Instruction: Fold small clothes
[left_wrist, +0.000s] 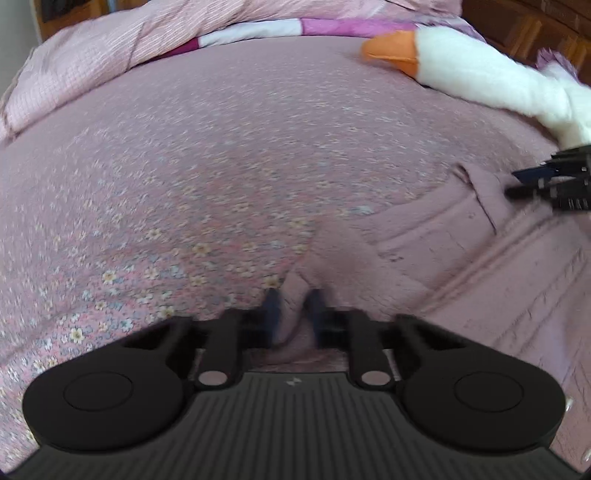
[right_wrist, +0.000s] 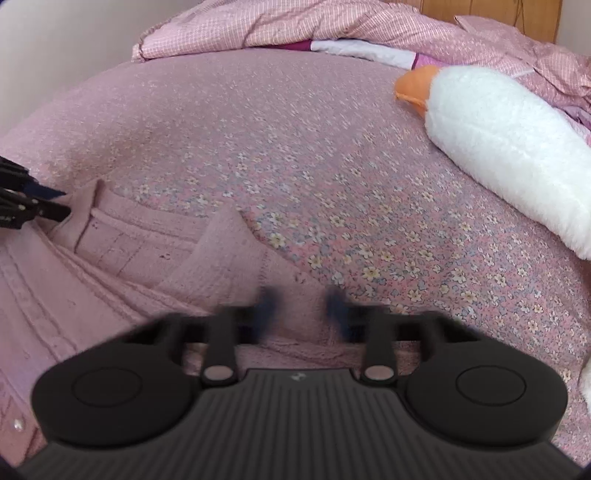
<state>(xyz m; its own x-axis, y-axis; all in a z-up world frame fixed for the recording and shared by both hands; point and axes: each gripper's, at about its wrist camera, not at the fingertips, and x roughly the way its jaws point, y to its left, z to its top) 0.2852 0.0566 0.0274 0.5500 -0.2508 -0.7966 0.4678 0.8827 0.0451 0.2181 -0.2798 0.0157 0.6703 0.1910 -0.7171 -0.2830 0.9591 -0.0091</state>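
A pink garment (left_wrist: 461, 236) is seen lying on a bed w/ a pink floral sheet (left_wrist: 184, 166). In the left wrist view it fills the lower right of the frame; in the right wrist view the same garment (right_wrist: 122, 251) fills the lower left, w/ seams, a pocket-like panel and a small button visible near the left edge.

The left gripper (left_wrist: 293, 306) is seen at bottom centre of its own view. A narrow gap is kept btw. the fingers, and a fold of the pink cloth is pinched up btw. them, the fabric being bunched into a ridge at the tips. Motion blur is present, so the exact contact can't be judged finely. In the right wrist view the left gripper (right_wrist: 55, 203) is seen at the left edge, its tips at the garment's far corner.

The right gripper (right_wrist: 301, 306) is seen at bottom centre of its view, fingers spread wider apart, w/ pink cloth lying btw. and under them; whether cloth is actually gripped cannot be told, as the tips are blurred. In the left wrist view the right gripper (left_wrist: 532, 182) is seen at the right edge, tips over the garment's edge.

A white plush toy w/ an orange beak (right_wrist: 498, 147) is seen in the upper right of both views, well apart from the garment. A crumpled pink checked duvet (right_wrist: 295, 26) is seen along the top of the frame.
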